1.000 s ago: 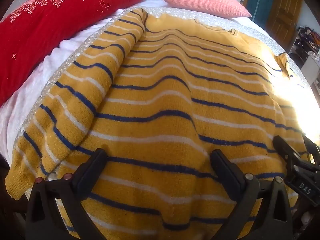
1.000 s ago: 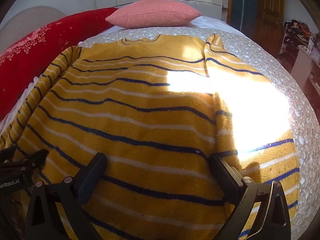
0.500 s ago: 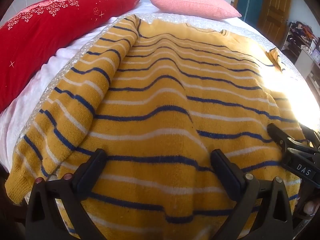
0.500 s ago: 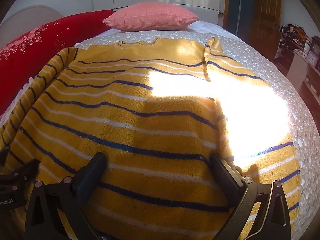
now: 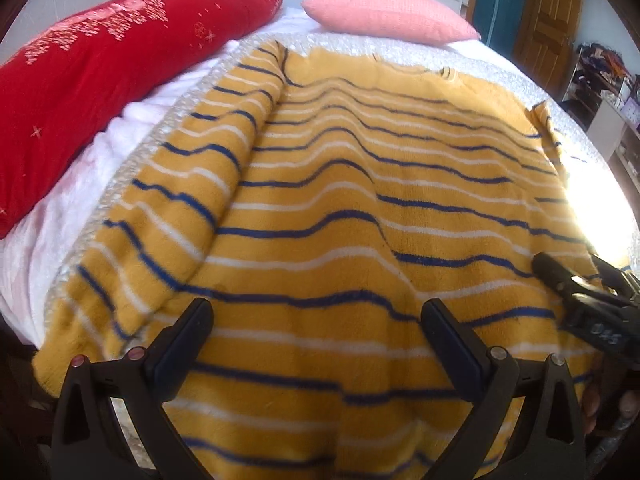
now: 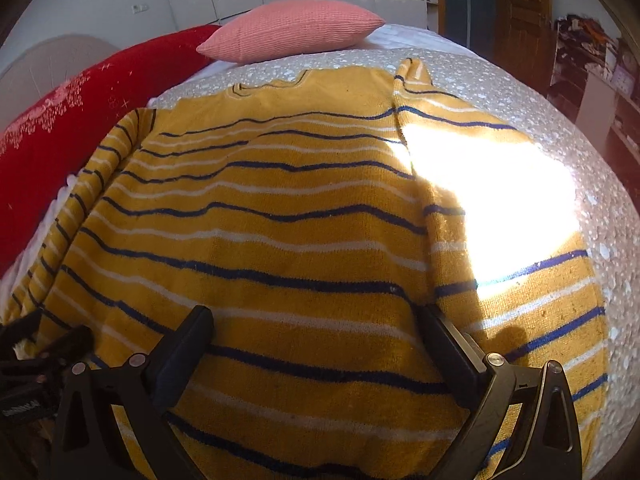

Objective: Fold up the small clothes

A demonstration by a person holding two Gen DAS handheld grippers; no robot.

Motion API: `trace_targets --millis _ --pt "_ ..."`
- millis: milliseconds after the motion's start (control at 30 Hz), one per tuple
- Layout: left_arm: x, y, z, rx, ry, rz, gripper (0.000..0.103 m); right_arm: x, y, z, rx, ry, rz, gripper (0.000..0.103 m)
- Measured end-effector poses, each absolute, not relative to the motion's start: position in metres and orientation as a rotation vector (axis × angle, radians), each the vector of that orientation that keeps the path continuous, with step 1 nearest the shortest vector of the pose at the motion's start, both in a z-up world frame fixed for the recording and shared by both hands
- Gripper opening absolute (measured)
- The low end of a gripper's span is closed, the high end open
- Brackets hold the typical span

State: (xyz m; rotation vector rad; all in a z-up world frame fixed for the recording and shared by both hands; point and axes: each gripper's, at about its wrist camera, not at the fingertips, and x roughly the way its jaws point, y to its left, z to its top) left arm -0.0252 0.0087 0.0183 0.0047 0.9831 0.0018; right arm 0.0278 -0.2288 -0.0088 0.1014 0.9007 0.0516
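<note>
A mustard-yellow sweater with navy and white stripes lies spread flat on the bed, neckline toward the pillows and both sleeves folded in along its sides. My left gripper hovers open over the hem near the left sleeve, nothing between its fingers. Over the hem's right part, my right gripper is open as well, empty. The right gripper shows at the right edge of the left wrist view; the left gripper shows at the left edge of the right wrist view.
The sweater rests on a speckled grey bedspread. A red embroidered pillow lies along the left; a pink cushion sits at the head. Wooden doors and cluttered shelves stand to the right. Bright sunlight washes out the right sleeve.
Both grippers have drawn back and lifted slightly from the sweater, so more of the hem and room shows. Their fingers stay open; the sweater has not moved.
</note>
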Motion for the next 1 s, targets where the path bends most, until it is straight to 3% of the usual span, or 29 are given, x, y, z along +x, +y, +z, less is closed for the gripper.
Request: trace_targets --millis 733,833,1000 --pt "-0.039 0.055 0.032 -0.054 0.978 0.044 0.103 -0.014 -0.247 0.053 0.178 0.730 0.065 0.103" --pt "-0.032 0.081 0.026 0.010 0.983 0.232 0.103 -0.015 -0.243 0.053 0.186 0.730 0.062 0.103" --pt "-0.035 0.142 0.038 -0.152 0.970 0.341 0.103 -0.016 -0.244 0.052 0.192 0.729 0.031 0.103"
